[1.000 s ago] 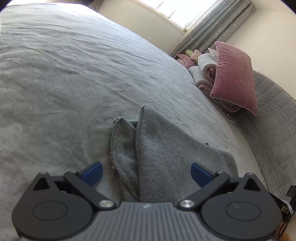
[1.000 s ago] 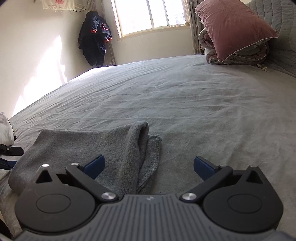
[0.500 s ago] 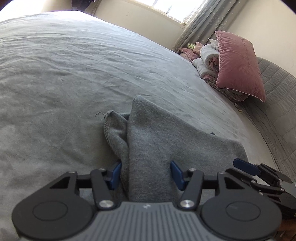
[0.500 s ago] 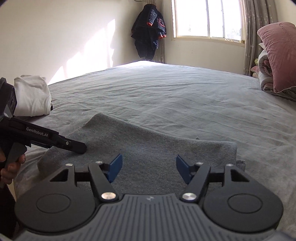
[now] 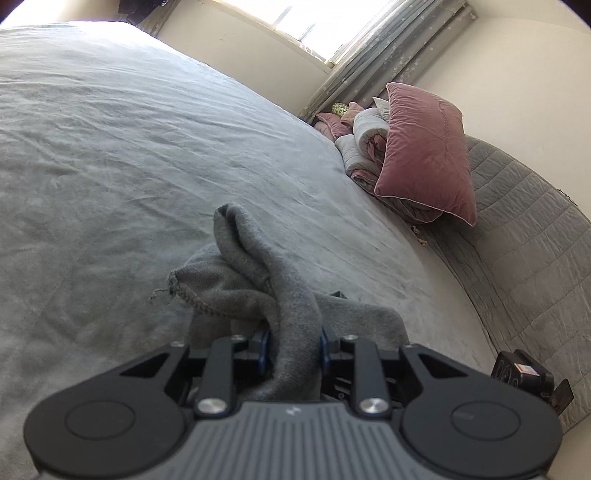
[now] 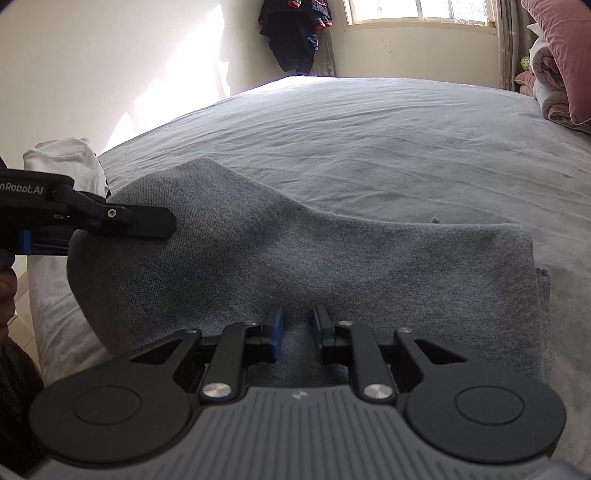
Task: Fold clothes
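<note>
Across grey bed [image 6: 369, 122], gray garment [image 6: 295, 258] runs lengthwise between both grippers.

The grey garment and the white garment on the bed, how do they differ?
The grey garment lies spread across the bed's near edge; the white garment sits bundled further left. The grey garment is pinched by the left gripper and the right gripper; the white garment is untouched. Both rest on the grey sheet.

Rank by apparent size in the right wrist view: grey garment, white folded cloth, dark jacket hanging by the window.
1. grey garment, largest by far, though it lies nearest the camera.
2. white folded cloth and dark jacket: they look about alike; the jacket hangs much farther off, so I won't rank them.
</note>
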A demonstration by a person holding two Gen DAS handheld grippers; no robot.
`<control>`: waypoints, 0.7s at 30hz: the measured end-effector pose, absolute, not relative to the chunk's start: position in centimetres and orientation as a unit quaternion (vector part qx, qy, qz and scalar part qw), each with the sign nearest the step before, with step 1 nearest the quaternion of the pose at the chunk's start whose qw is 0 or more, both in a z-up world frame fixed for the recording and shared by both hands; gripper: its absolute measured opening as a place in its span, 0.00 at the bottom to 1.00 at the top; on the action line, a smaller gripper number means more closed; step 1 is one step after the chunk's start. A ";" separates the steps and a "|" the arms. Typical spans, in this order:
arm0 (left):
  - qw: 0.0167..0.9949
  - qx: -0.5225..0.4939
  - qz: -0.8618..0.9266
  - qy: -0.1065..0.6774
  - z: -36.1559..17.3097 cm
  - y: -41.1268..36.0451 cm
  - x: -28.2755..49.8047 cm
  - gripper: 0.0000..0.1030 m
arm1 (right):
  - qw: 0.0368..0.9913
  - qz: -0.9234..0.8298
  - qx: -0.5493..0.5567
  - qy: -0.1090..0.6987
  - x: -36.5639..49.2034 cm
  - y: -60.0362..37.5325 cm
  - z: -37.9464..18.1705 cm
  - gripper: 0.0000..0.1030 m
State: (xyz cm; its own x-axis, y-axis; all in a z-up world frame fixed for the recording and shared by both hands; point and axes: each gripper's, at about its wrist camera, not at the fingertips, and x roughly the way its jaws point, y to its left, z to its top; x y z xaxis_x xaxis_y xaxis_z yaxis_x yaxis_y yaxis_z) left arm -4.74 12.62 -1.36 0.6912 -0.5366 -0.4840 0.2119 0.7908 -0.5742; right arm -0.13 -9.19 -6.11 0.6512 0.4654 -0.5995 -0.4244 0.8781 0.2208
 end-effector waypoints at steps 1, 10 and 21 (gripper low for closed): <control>0.886 -0.242 -0.218 0.329 -1.0 11.9 -4.7 0.25 | 0.907 0.246 0.041 0.340 -0.1 -9.5 -6.1 0.18; 0.878 -0.225 -0.260 0.334 -0.4 6.0 -3.8 0.25 | 0.874 0.234 0.229 0.359 0.0 -16.2 -4.5 0.46; 0.809 -0.305 -0.352 0.358 -3.1 2.9 -2.5 0.52 | 0.792 0.210 0.461 0.340 -2.7 -25.1 -6.8 0.56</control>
State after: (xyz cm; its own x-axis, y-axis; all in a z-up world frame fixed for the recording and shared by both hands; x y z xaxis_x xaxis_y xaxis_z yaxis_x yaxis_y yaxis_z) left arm -2.53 2.89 -3.07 0.4958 -0.7880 -0.3649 0.3513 0.5662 -0.7457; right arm -2.67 -25.15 -6.82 0.6800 0.6465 -0.3458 -0.0187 0.4867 0.8734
